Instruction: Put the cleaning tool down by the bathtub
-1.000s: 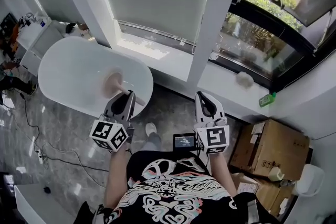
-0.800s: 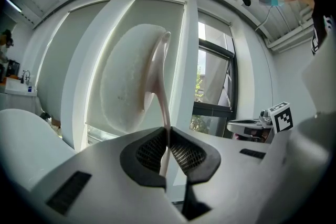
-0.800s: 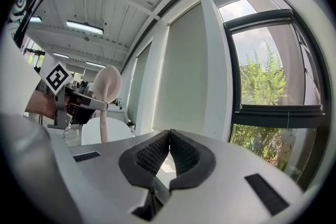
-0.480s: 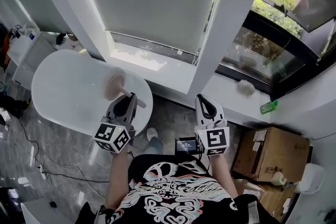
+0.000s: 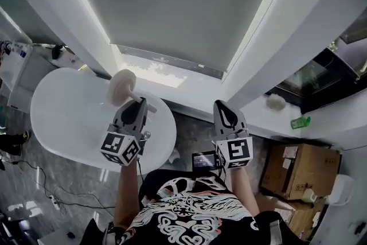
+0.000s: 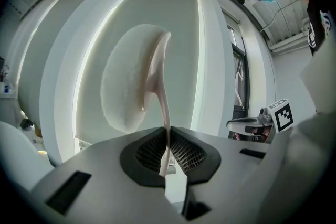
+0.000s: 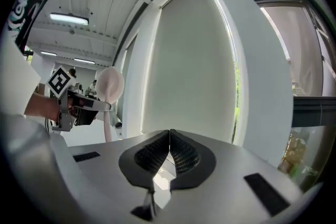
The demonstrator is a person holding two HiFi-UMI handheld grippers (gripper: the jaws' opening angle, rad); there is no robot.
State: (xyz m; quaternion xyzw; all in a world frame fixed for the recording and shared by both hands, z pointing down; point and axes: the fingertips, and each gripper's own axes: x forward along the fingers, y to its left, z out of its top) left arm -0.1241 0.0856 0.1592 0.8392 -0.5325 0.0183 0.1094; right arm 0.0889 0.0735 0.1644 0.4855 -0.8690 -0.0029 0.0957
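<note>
**tub_guy:** So where was the cleaning tool [image 6: 134, 81] at that point? Down by the bathtub [image 5: 63, 117] yet?

**gripcam_nerd:** Nope, it was up in the air. The left gripper [image 6: 168, 136] had its jaws clamped on the tool's thin pinkish handle. The handle ran straight out from between the pads, and the round, pale, fuzzy head sat ahead of the jaw tips and a bit above them. Nothing else was touching it.

**tub_guy:** And the tub?

**gripcam_nerd:** In the head view the white tub was underneath the left jaws and spread off to their left. The tool's head lined up with the tub's far edge, near the window ledge. It was clearly held above the tub, not resting on it.

**tub_guy:** Was the other hand doing anything?

**gripcam_nerd:** The right gripper [image 7: 169, 139] had its jaws pressed together with nothing between them. Dead ahead of them was the big pulled-down window blind [image 7: 194, 60]. From that gripper's view the tool was off to the left of its jaws, well apart from them. A cardboard box [image 5: 301, 166] sat on the floor way off to the right of the right jaws.
</note>
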